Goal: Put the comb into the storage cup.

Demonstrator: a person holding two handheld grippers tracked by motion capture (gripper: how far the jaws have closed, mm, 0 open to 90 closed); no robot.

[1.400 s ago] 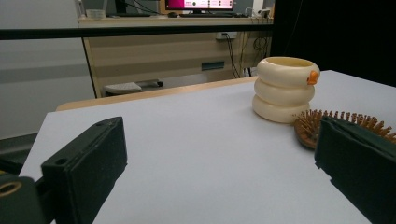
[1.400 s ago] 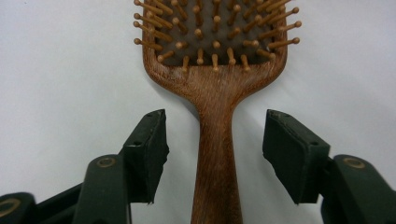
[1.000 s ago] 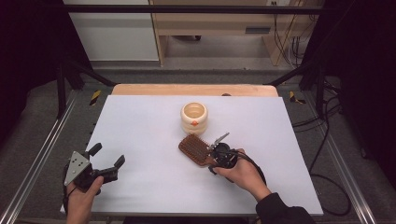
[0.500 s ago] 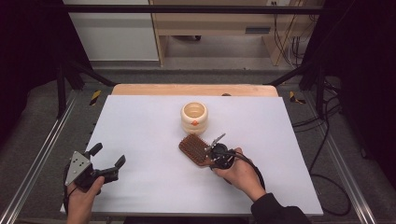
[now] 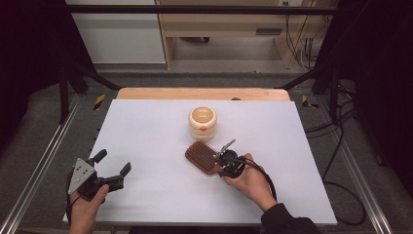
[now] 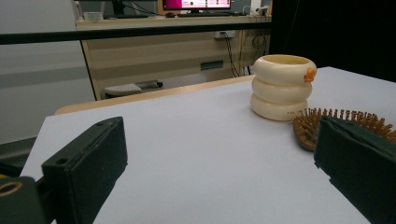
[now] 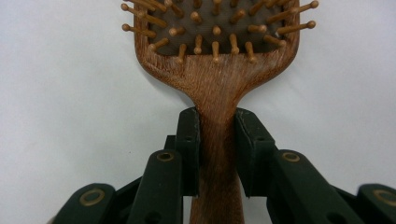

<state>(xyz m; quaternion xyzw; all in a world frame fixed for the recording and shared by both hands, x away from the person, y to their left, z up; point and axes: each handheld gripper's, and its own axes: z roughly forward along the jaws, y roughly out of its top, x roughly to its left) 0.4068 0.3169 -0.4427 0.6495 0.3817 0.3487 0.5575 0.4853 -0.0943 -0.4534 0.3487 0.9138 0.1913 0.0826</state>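
Right tool [image 7: 217, 140]: jaws have just been closing and now sit clenched on the handle of the hairbrush [image 7: 215, 74], one pad pressed to each side of the wooden neck just below the head
Change noted: a second ago the jaws stood wider around the handle; the grip is now made, the hand itself kept its place
Hairbrush location: lying on the white surface [image 5: 146, 141], bristles up, centre-right in the high view [image 5: 202, 157], head pointing far-left, handle running toward the right hand [image 5: 251, 183]
Hairbrush condition: flat on the surface, not lifted as far as the frames show
Left tool [image 5: 109, 173]: released, jaws wide apart with nothing between them, held by the left hand [image 5: 85, 207] at the near left, well apart from the brush
Cream holder [image 5: 202, 122]: ribbed, open-topped, upright, just beyond the brush head at the far side, apart from it
Judgement: grasp step looks complete; lifting the brush is the likely next move, perhaps toward the holder
Risk: the handle is narrow and held near its neck, so the heavier head may tip during a lift
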